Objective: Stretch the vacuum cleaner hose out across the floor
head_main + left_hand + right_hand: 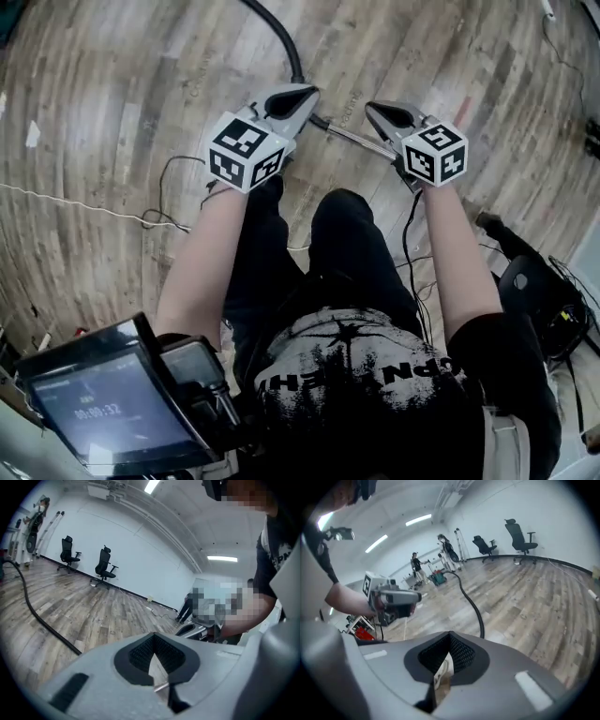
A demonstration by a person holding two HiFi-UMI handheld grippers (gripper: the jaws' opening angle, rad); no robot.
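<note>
The left claw is closed down to a narrow slit, and a thin silver metal tube crosses that slit at the tips, so it appears clamped there. The tube runs to the right, to just under the right claw. That claw's jaws are also drawn close together. Its own view shows only pale flooring through the gap, so it probably grips nothing, though the angle is poor.

The black corrugated vacuum hose meets the tube right at the left claw. From there it lies on the grey wood-plank surface, its long axis heading straight ahead and slightly left, in a loose curve. The left claw is the nearer one. My reading is that drawing the end backwards, along that axis, would take out the slack.
</note>
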